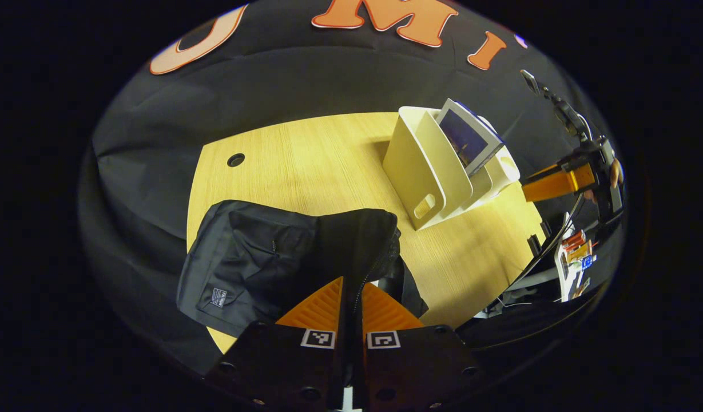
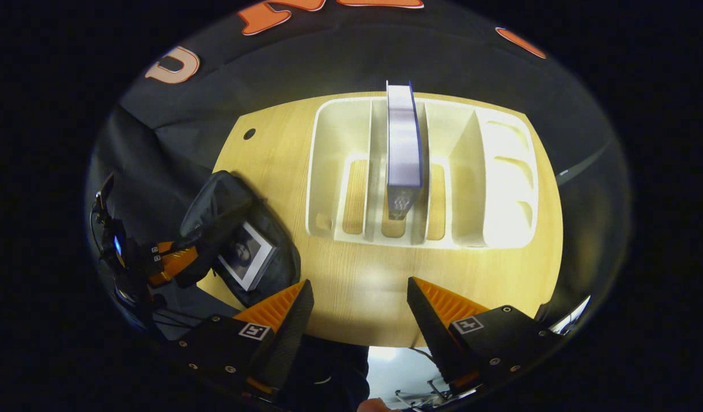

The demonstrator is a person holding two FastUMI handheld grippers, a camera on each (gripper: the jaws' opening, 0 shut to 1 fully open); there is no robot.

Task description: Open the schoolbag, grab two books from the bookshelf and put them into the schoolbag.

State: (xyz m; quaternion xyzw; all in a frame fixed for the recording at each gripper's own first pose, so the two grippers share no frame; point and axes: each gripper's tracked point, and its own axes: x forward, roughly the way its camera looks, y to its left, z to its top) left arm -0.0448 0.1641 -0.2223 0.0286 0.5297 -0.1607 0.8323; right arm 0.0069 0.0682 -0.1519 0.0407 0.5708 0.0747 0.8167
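Observation:
The black schoolbag [image 1: 254,257] lies at the table's near left corner. My left gripper [image 1: 352,283] is shut on the zippered edge of its flap and holds it up. In the right gripper view the schoolbag [image 2: 225,206] stands open with one book [image 2: 245,254] inside, and the left gripper [image 2: 171,260] grips its flap. The white bookshelf [image 2: 500,189] stands ahead of my right gripper [image 2: 360,312], which is open and empty over bare table. A blue-edged book [image 2: 404,149] stands upright in a middle slot. From the left gripper view that book [image 1: 468,140] leans in the bookshelf [image 1: 420,171].
The wooden table [image 1: 305,160] has a round cable hole [image 1: 235,159] near its far left corner. Off the table's right edge are cables and small coloured items [image 1: 574,257]. Bare table [image 2: 374,274] lies between bag and shelf.

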